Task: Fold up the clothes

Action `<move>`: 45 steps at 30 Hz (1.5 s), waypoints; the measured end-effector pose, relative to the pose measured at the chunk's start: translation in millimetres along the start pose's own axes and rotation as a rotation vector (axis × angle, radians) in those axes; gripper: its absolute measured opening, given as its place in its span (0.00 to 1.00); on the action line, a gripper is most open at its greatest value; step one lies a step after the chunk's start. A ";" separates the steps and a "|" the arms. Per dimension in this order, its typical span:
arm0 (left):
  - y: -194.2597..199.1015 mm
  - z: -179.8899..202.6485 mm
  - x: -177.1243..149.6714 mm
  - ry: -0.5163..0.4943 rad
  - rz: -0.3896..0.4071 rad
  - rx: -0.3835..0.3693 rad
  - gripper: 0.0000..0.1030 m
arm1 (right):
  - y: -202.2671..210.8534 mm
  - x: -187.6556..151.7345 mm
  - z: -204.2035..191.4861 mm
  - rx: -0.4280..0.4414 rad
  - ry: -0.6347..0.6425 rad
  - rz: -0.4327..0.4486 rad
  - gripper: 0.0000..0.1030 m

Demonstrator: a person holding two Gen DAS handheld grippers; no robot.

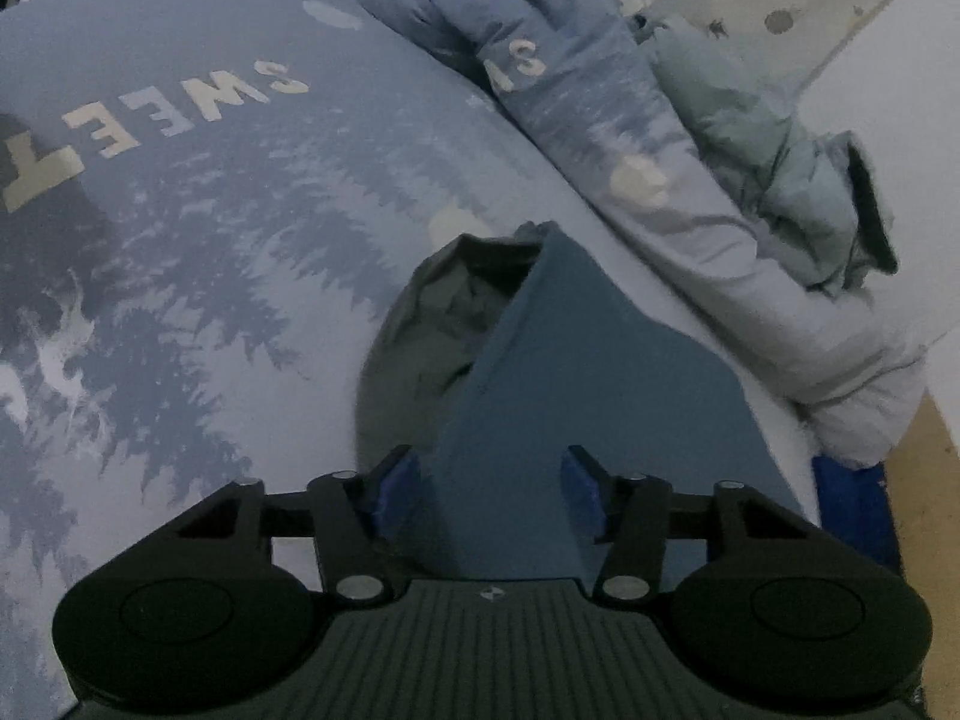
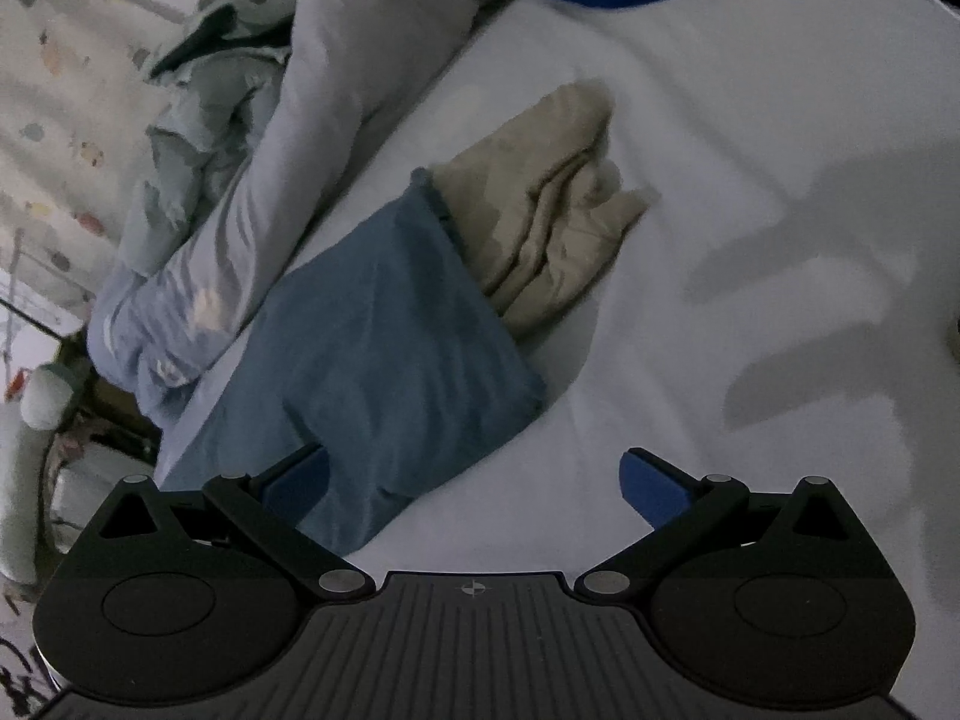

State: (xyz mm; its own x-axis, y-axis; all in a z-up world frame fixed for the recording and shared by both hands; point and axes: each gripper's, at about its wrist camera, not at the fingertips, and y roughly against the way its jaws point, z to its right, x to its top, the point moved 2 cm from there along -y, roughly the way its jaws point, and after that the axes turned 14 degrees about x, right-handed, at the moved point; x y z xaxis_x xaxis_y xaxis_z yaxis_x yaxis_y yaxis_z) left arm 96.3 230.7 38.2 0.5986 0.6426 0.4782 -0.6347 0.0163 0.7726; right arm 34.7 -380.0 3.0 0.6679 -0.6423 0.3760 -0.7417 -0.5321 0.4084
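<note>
The left gripper (image 1: pixel 489 489), half-closed, straddles the flat blue cotton garment (image 1: pixel 576 372) on the bed, probably to pinch its edge, while the right gripper (image 2: pixel 474 483) hangs wide and empty.

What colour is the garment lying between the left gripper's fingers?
Blue garment, clearest in the right wrist view.

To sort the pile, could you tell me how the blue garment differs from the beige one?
The blue garment is smooth and lies nearest the grippers; the beige garment is bunched into ridged folds and lies farther away, its near end tucked under the blue one. Both rest on the pale bedsheet.
</note>
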 end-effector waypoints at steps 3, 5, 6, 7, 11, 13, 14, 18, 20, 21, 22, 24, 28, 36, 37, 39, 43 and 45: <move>3.9 -2.6 -15.6 0.034 -0.008 -0.016 0.63 | -1.2 -1.1 -2.9 0.008 0.009 -0.006 1.00; -0.9 -6.3 -26.9 0.065 -0.023 -0.023 0.64 | -2.1 -2.2 -4.9 0.014 0.014 -0.011 1.00; -5.8 -9.0 -31.2 0.085 -0.034 -0.027 0.64 | -2.6 -2.7 -5.9 0.015 0.017 -0.013 1.00; -10.7 -11.4 -34.7 0.102 -0.041 -0.027 0.64 | -3.0 -3.2 -6.8 0.015 0.017 -0.015 1.00; -27.3 -18.2 -32.8 0.137 -0.010 -0.013 0.64 | -2.3 -4.9 -10.1 0.024 0.020 -0.020 1.00; -31.4 -19.5 -27.6 0.159 0.007 -0.032 0.64 | -1.2 -5.8 -10.5 0.022 0.024 -0.022 1.00; -33.2 -19.1 -24.8 0.165 0.012 -0.039 0.64 | -0.8 -6.1 -9.8 0.019 0.024 -0.022 1.00; -39.9 -15.0 -20.8 0.160 -0.001 -0.054 0.57 | -0.3 -8.0 -3.0 0.007 0.013 -0.018 1.00; -40.6 -13.4 -21.4 0.146 -0.010 -0.051 0.51 | -0.5 -9.7 2.5 0.001 -0.003 -0.014 1.00; -40.8 -13.4 -22.1 0.142 -0.015 -0.050 0.47 | -0.8 -10.8 4.9 -0.002 -0.009 -0.014 1.00; -41.0 -14.6 -23.3 0.145 -0.018 -0.049 0.42 | -1.1 -11.9 7.3 -0.005 -0.015 -0.014 1.00; -41.1 -18.5 -26.5 0.154 -0.022 -0.038 0.23 | -1.6 -14.2 10.4 -0.006 -0.024 -0.016 1.00; -32.5 -21.0 -28.4 0.184 -0.005 -0.073 0.12 | -2.0 -16.8 13.9 0.001 -0.024 -0.011 1.00; -4.8 -1.2 -13.9 0.184 0.044 -0.150 0.11 | -9.8 -19.5 31.3 0.077 -0.120 0.063 1.00; -3.3 0.7 -11.7 0.180 0.046 -0.153 0.10 | -12.3 -18.8 33.7 0.089 -0.129 0.082 1.00; -0.7 4.6 -8.2 0.169 0.051 -0.155 0.10 | -19.6 -15.2 36.9 0.099 -0.139 0.110 1.00; -1.6 6.7 -6.3 0.163 0.046 -0.154 0.10 | -41.9 -2.2 38.5 0.122 -0.128 0.126 1.00; -2.5 5.7 -6.1 0.163 0.046 -0.151 0.10 | -53.6 4.5 36.5 0.116 -0.104 0.121 1.00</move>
State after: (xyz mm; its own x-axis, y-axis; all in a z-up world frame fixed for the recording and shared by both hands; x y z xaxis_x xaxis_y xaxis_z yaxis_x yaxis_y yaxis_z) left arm 97.0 222.3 35.7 0.4881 0.7603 0.4286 -0.7331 0.0907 0.6741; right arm 75.2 -374.6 -47.5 0.5677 -0.7557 0.3266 -0.8225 -0.5036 0.2643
